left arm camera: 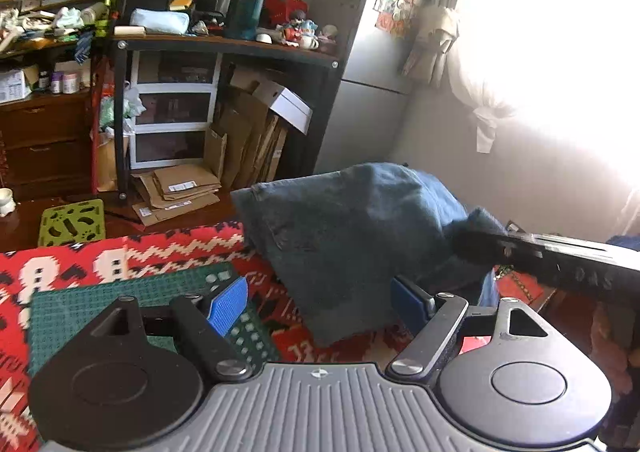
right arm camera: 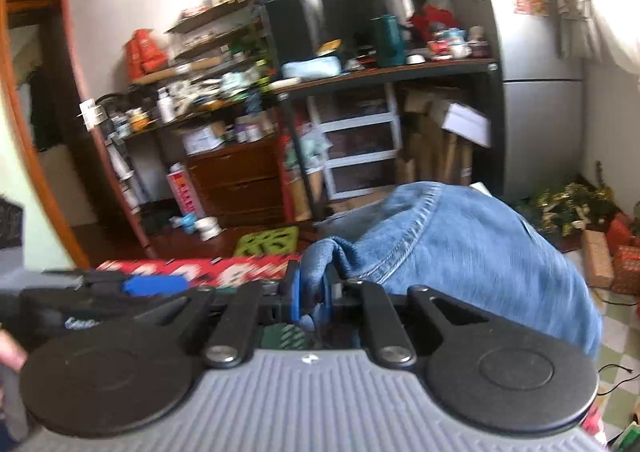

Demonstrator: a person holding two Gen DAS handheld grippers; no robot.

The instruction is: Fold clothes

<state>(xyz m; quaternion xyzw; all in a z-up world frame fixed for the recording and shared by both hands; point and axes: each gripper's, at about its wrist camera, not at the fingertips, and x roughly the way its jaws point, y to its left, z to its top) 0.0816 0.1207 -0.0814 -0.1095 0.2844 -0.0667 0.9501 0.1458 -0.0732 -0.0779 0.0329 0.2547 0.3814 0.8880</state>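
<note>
A pair of blue denim jeans hangs lifted above the table, bunched into a hanging fold. My right gripper is shut on a bunched edge of the jeans, which drape off to its right. In the left wrist view that right gripper reaches in from the right edge, gripping the denim. My left gripper is open, its blue pads spread wide, and the low tip of the jeans hangs between them. I cannot tell whether the denim touches them. The left gripper shows blurred at left in the right wrist view.
A red patterned cloth covers the table, with a green cutting mat on it. Beyond stand a cluttered black shelf, flattened cardboard boxes, a grey fridge and a green perforated stool. Bright window at right.
</note>
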